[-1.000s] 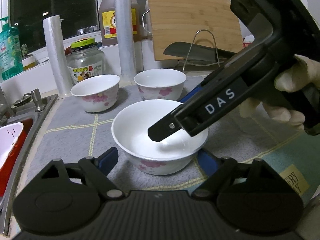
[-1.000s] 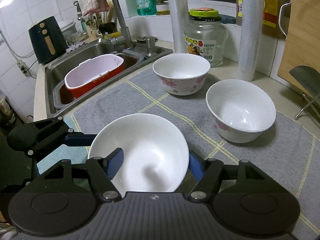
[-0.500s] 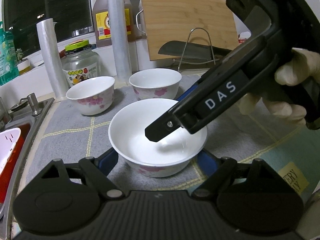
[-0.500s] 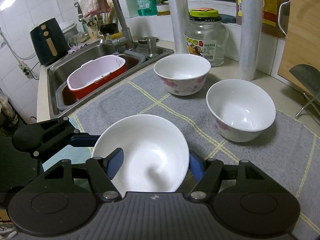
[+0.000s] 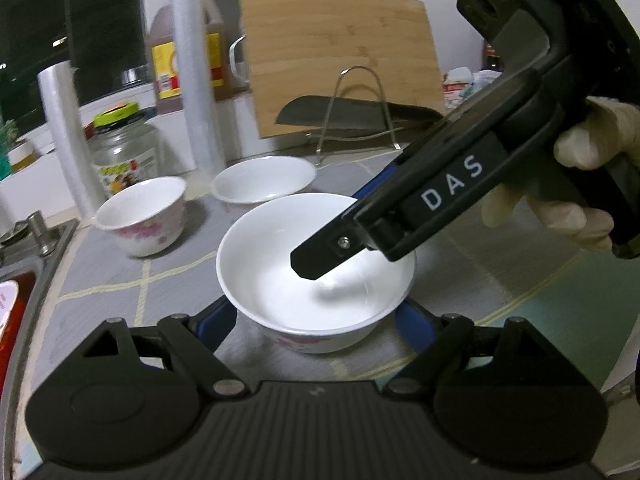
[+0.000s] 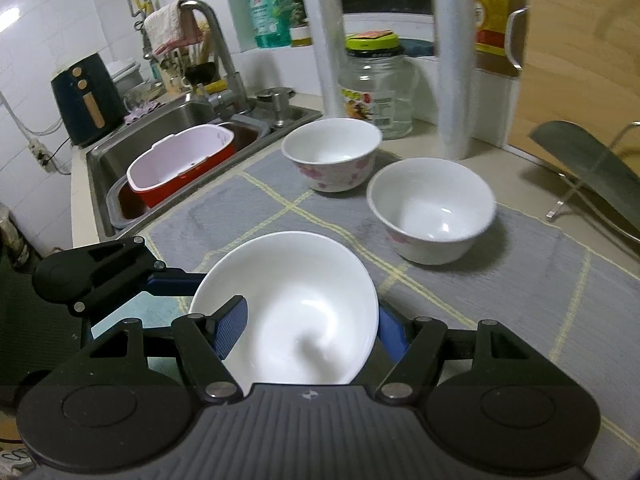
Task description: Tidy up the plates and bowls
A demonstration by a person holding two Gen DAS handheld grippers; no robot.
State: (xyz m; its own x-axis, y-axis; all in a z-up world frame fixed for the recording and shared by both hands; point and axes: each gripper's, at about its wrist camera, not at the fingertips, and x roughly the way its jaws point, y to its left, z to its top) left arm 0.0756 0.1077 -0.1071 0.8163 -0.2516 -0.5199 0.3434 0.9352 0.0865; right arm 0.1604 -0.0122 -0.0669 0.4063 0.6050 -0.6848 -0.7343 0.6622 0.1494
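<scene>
White glazed ceramic bowl with pink flower print sits between blue pads of left gripper, both pads pressing outer wall; right gripper clamps same bowl, one pad inside, one outside. Bowl rigid, slippery, breakable: hold at rim, avoid twisting

a white-tiled wall rises behind a steel sink with a curved tap; a dark window sits above the pale ledge; a grey mat with yellow lines covers the counter; a bamboo cutting board leans upright at the back
</scene>
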